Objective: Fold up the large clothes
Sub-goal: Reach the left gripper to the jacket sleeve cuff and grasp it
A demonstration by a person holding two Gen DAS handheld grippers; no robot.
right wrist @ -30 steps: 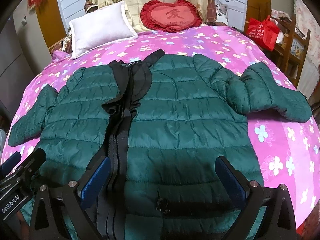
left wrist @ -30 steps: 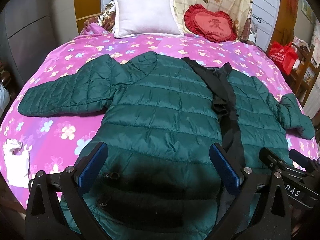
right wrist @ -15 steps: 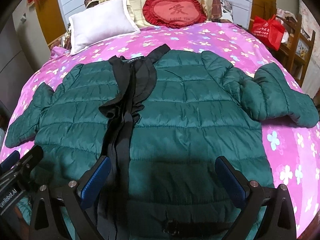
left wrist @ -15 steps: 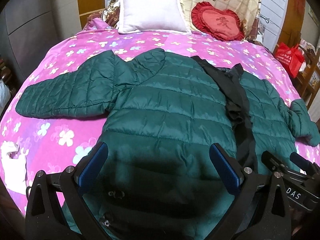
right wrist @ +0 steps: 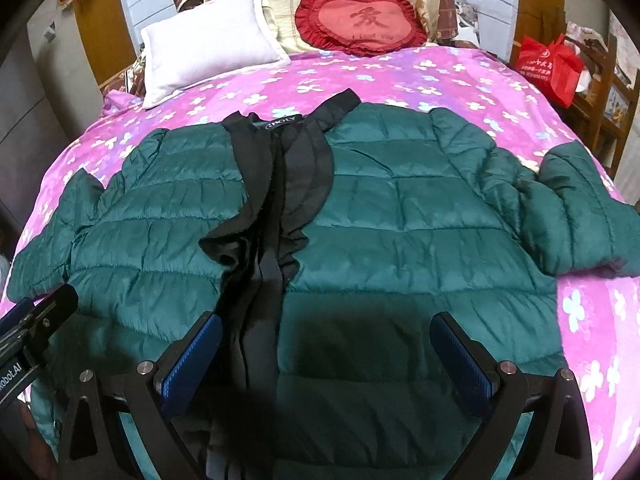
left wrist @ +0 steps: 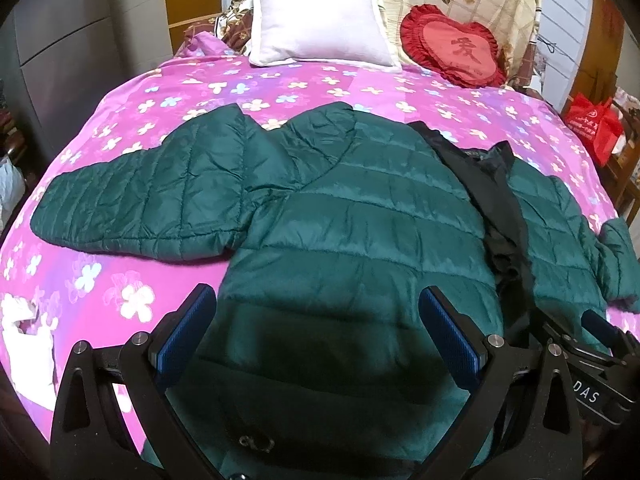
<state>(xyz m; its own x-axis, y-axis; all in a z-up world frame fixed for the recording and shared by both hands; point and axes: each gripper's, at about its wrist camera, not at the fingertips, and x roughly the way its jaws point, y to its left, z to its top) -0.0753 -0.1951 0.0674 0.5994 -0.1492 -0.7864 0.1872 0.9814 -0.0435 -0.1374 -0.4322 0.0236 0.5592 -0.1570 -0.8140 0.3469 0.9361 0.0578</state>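
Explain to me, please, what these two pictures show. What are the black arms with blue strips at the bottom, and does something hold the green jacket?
The black arms are two hand-held grippers, one in each of a person's hands; no robot is involved. Each carries a wide-angle camera looking forward along its two fingers, so the pictures look curved.

One picture comes from the left gripper, the other from the right gripper. The blue strips are the pads on the fingers. Both grippers are open and hold nothing; they hover above the lower part of the jacket.

A dark green quilted jacket lies spread out on a bed with a pink flowered cover, front up, sleeves out to both sides, its black lining showing along the opening. At the head of the bed are a white pillow and a red heart cushion. A red bag stands beside the bed.
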